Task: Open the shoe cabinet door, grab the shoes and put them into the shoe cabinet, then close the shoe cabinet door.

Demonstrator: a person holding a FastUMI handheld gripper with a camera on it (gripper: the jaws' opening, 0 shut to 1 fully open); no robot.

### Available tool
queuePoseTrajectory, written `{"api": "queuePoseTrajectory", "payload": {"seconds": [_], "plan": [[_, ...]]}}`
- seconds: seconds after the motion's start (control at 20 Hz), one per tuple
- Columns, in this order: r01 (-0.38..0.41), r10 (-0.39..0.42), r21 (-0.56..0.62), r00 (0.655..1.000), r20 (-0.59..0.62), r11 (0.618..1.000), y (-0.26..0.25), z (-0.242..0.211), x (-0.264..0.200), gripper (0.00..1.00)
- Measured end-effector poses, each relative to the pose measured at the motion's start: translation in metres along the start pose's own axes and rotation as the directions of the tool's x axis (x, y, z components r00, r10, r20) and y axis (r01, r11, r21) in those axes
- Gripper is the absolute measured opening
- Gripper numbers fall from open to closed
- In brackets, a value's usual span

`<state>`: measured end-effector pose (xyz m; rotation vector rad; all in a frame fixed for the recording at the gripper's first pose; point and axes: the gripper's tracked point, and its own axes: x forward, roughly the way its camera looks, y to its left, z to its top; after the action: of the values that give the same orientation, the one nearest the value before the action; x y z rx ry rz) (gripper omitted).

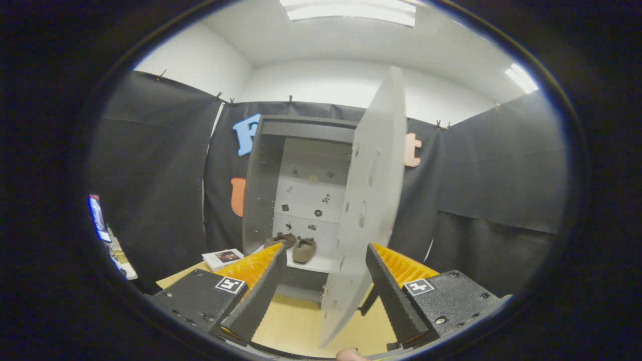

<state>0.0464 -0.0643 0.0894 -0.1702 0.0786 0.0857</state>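
Note:
A grey shoe cabinet [261, 185] stands open on the wooden table, beyond my fingers. Its pale door [368, 200] swings out toward me, seen almost edge-on, and its lower edge reaches down between my two fingers without either finger pressing on it. Two brown shoes [296, 246] sit side by side on the cabinet's bottom shelf, just past the left fingertip. My gripper [326, 253] is open, fingers spread wide on either side of the door's lower part.
A small booklet [223, 257] lies on the wooden table [296, 326] left of the cabinet. A screen [98, 218] and clutter sit at the far left. Black cloth walls surround the booth. A fingertip [351, 355] shows at the bottom.

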Motion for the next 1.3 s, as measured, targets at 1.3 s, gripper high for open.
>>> {"api": "queuePoseTrajectory", "payload": {"seconds": [1.3], "plan": [[0.003, 0.002, 0.034, 0.992, -0.130, 0.999, -0.145, -0.104, 0.146, 1.00]]}}
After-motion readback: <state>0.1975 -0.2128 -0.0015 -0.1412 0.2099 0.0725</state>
